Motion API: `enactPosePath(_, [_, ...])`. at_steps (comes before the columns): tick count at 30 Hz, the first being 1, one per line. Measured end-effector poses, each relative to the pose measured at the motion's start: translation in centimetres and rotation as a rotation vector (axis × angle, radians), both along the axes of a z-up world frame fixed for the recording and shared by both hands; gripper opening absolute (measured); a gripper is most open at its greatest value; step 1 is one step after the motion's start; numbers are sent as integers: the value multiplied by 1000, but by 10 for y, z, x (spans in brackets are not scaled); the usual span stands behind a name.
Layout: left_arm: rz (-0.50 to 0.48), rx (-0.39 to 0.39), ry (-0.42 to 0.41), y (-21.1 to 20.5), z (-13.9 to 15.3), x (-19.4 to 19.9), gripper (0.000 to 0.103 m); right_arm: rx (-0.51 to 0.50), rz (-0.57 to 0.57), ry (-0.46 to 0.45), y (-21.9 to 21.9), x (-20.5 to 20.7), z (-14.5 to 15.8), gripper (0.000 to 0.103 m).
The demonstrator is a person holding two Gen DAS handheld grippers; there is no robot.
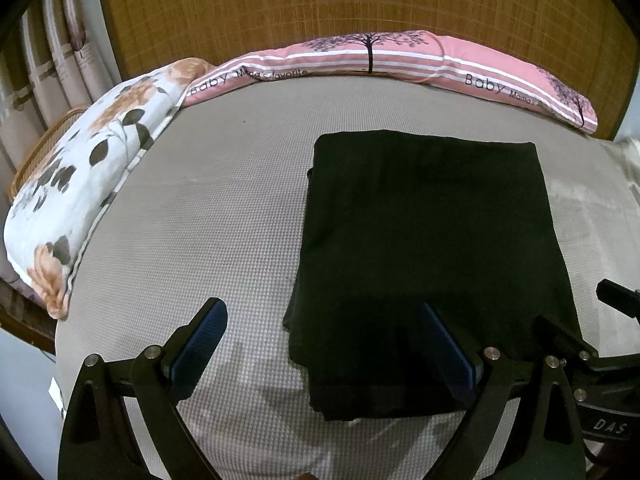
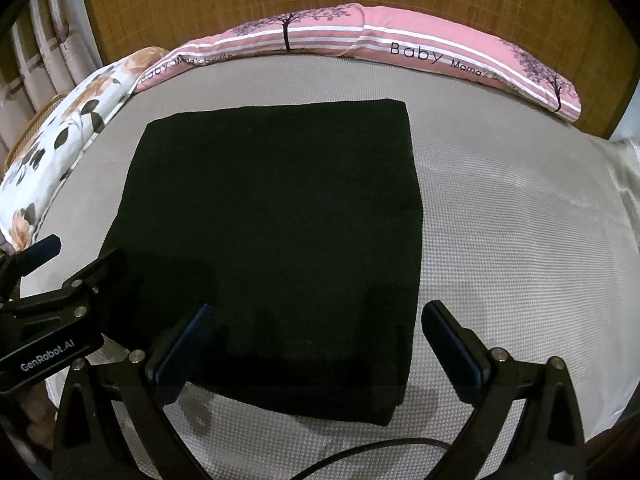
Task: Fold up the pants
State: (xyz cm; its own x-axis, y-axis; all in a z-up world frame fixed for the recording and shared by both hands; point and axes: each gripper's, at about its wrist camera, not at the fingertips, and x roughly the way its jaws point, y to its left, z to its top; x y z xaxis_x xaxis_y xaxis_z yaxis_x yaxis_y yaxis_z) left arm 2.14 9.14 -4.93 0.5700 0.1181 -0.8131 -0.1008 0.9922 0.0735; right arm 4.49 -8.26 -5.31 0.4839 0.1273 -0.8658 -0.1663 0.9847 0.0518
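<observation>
Already the black pants point(image 2: 272, 248) lie squared on the grey bed point(image 2: 520, 240), apparently folded, though dark cloth hides layers; left gripper point(image 1: 324, 344) and right gripper point(image 2: 316, 340) hover wide, empty, near the edge, likely for smoothing.

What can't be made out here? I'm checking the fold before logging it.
- Layers inside the folded black pants: both views, the fabric is too dark to show seams or creases.
- Near-left corner: right wrist view, the left tongs cover it.
- Near hem, middle: left wrist view, a blue-padded finger overlaps it.
</observation>
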Motion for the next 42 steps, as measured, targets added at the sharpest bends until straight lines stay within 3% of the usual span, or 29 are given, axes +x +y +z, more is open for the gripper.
enactPosePath(42, [-6,0,25,-1,-5,0,96,-23,-27,-3,-3,5,-4,102])
